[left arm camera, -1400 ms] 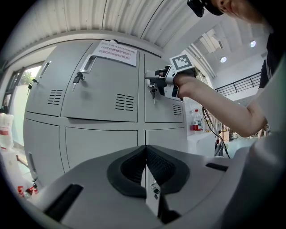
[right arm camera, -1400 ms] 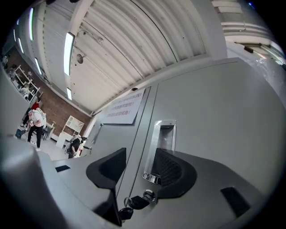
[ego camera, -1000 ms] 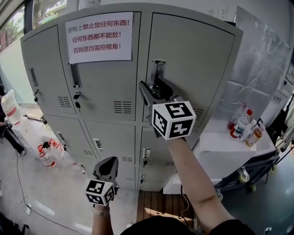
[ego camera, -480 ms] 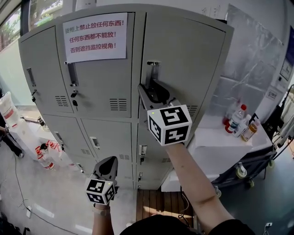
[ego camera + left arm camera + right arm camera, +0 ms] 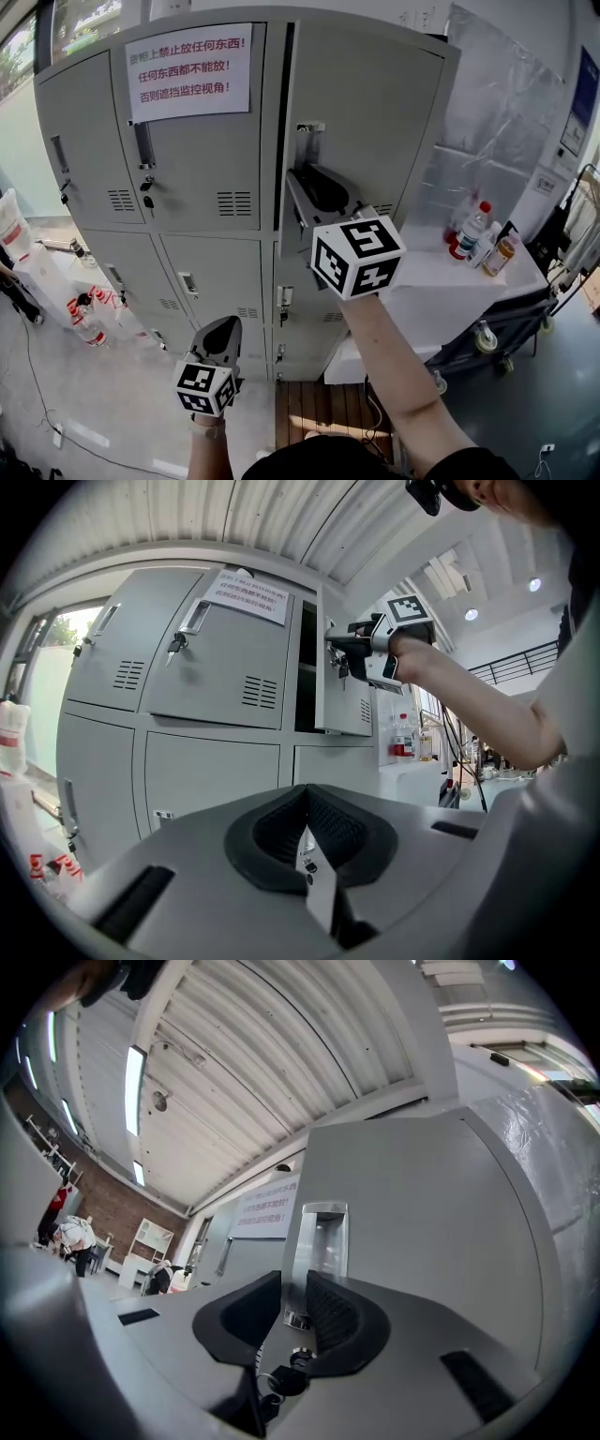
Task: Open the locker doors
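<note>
Metal door (image 5: 375, 103) swung ajar, right claw (image 5: 305, 183) just closing on handle (image 5: 307, 142).

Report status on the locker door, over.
Right gripper: jaws just closing, clamped on handle. Top-right locker door ajar. Left gripper shut, empty. Nothing seen blocking.

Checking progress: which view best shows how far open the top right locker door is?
Left gripper view: the door angles out from its dark opening. Head view shows a thin gap; right gripper view, only its face.
</note>
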The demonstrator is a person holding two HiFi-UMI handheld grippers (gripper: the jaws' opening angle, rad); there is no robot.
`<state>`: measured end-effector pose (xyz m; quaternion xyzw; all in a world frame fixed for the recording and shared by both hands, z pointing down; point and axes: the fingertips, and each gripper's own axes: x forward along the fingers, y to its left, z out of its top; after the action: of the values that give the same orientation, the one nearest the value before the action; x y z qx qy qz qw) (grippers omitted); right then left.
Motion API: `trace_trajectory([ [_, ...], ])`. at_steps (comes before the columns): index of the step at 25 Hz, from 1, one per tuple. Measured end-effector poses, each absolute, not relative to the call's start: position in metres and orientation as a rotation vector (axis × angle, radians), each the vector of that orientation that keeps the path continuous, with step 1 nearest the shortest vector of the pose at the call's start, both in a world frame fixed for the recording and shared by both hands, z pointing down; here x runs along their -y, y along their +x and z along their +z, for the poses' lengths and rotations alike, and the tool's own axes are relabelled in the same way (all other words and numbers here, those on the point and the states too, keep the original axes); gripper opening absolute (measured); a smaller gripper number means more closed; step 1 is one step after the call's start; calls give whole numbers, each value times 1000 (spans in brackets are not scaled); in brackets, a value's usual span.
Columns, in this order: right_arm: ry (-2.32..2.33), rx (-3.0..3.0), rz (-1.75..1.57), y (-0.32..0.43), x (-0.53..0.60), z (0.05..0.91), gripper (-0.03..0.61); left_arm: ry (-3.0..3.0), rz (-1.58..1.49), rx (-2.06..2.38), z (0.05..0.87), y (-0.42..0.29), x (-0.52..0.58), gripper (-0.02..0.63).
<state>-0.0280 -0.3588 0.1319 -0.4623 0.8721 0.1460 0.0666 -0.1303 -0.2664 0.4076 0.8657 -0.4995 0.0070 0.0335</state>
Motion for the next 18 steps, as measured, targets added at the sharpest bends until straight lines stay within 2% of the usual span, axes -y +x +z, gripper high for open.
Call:
trace_trajectory([
  [18, -1063, -2698, 330, 7, 285, 132, 104, 2732, 56, 1484, 414, -95, 243, 18],
])
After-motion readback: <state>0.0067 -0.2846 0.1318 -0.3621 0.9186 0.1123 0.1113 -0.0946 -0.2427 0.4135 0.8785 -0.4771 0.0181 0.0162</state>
